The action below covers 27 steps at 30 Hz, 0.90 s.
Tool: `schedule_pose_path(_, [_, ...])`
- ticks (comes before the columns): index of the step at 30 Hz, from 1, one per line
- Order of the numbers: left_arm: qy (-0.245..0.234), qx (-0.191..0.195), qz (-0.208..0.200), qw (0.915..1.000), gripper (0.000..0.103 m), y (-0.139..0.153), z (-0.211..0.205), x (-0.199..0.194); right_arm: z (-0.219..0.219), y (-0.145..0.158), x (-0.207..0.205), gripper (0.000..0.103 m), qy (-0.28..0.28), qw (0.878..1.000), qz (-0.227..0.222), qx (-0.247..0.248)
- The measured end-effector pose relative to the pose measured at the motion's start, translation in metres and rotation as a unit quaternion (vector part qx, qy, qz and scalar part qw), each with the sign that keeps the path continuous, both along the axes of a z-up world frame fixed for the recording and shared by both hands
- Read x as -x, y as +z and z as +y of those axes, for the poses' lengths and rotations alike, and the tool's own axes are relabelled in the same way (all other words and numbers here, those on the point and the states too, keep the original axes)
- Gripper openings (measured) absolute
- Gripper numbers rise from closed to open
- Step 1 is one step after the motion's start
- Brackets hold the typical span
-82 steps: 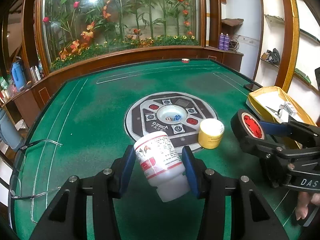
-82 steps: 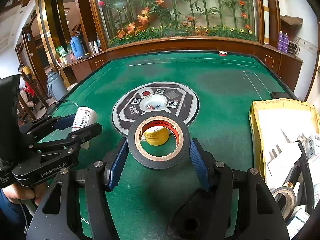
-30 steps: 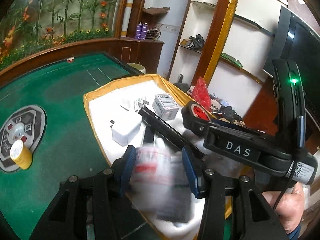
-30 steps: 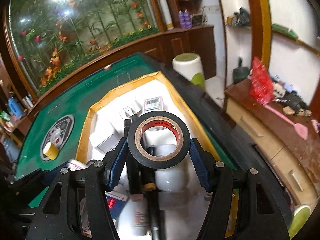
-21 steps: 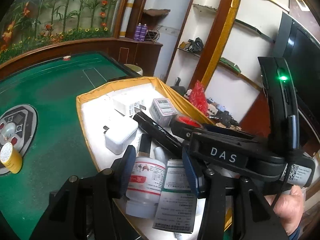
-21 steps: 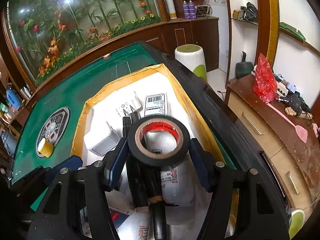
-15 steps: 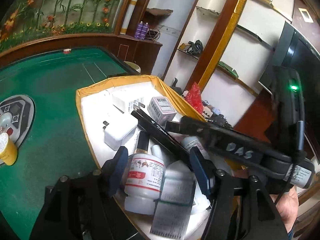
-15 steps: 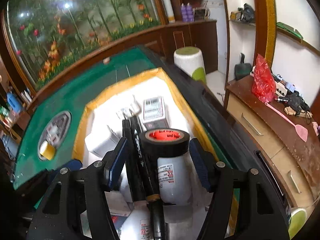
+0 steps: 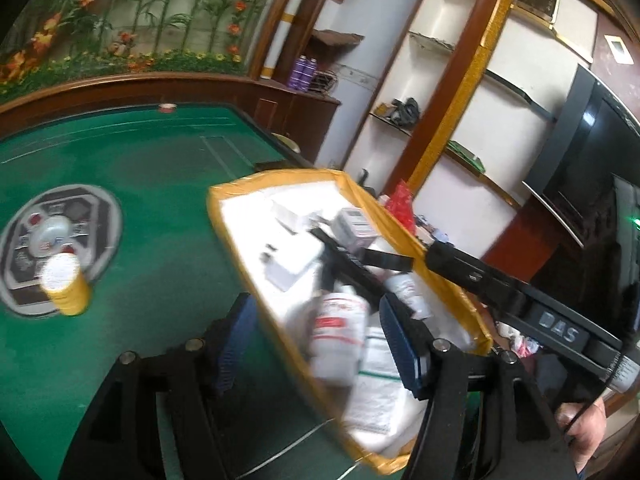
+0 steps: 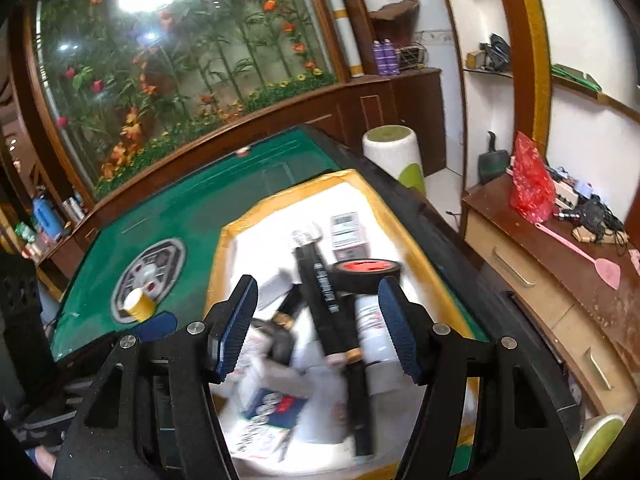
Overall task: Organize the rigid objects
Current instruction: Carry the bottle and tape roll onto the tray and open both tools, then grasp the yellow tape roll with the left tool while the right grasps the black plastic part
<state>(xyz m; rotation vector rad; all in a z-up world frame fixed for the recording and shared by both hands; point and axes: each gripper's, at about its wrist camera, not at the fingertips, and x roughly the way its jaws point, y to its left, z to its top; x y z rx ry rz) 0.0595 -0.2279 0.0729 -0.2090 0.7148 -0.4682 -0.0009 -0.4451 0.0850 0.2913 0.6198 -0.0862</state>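
A white pill bottle with a red label (image 9: 340, 328) lies in the yellow-rimmed white box (image 9: 276, 178), blurred, with none of my left gripper's pads touching it. My left gripper (image 9: 316, 344) stands open above the box's near left rim. The black tape roll with a red core (image 10: 366, 272) lies flat in the box (image 10: 224, 248), on a white bottle (image 10: 370, 332) and beside a long black tube (image 10: 324, 300). My right gripper (image 10: 316, 312) hangs open above them and holds nothing. A yellow jar (image 9: 66, 290) stands on the green table.
The box also holds a white charger (image 9: 286, 268), small cartons and papers. A round control panel (image 9: 60, 240) is set in the green felt (image 9: 160, 184). Past the table's right edge are a white and green stool (image 10: 394, 152) and a wooden cabinet (image 10: 532, 264).
Both grippers let go. The pill bottle dropped into the box and the tape roll came to rest flat on the bottles. Both grippers then drew back and up from the box.
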Motion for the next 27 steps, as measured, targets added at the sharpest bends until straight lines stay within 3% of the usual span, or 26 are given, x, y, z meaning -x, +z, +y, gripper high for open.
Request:
schedule_pose_path(5, [0.039, -0.01, 0.007, 0.9992, 0.066, 0.004, 0.044, -0.001, 0.029, 0.003, 0.001, 0.063, 0.034, 0.999, -0.004, 0.007])
schedule_pose_path(7, [0.07, -0.025, 0.003, 0.9972, 0.076, 0.006, 0.07, -0.001, 0.041, 0.004, 0.001, 0.063, 0.048, 0.999, -0.005, 0.012])
schedule_pose_path(9, [0.101, -0.039, -0.002, 0.9941, 0.078, 0.005, 0.089, -0.003, 0.052, 0.003, 0.0, 0.063, 0.063, 0.998, -0.005, 0.012])
schedule_pose_path(14, [0.164, -0.037, 0.034, 0.9851, 0.078, -0.01, 0.133, -0.025, 0.08, -0.002, -0.003, 0.063, 0.099, 0.995, 0.002, 0.02])
schedule_pose_path(20, [0.151, -0.068, 0.056, 0.9846, 0.078, -0.035, 0.125, -0.05, 0.11, -0.011, -0.005, 0.063, 0.141, 0.99, 0.015, 0.028])
schedule_pose_path(23, [0.157, -0.095, 0.046, 0.982, 0.077, -0.039, 0.115, -0.054, 0.121, -0.017, -0.005, 0.063, 0.152, 0.987, 0.023, 0.035])
schedule_pose_path(24, [0.155, -0.106, 0.045, 0.9812, 0.066, -0.041, 0.112, -0.057, 0.125, -0.021, -0.006, 0.063, 0.156, 0.987, 0.029, 0.039])
schedule_pose_path(25, [0.156, -0.116, 0.051, 0.9796, 0.046, -0.045, 0.11, -0.06, 0.128, -0.023, -0.007, 0.063, 0.158, 0.986, 0.033, 0.04])
schedule_pose_path(27, [0.151, -0.124, 0.06, 0.9788, 0.04, -0.051, 0.111, -0.062, 0.133, -0.029, -0.008, 0.063, 0.163, 0.985, 0.041, 0.04])
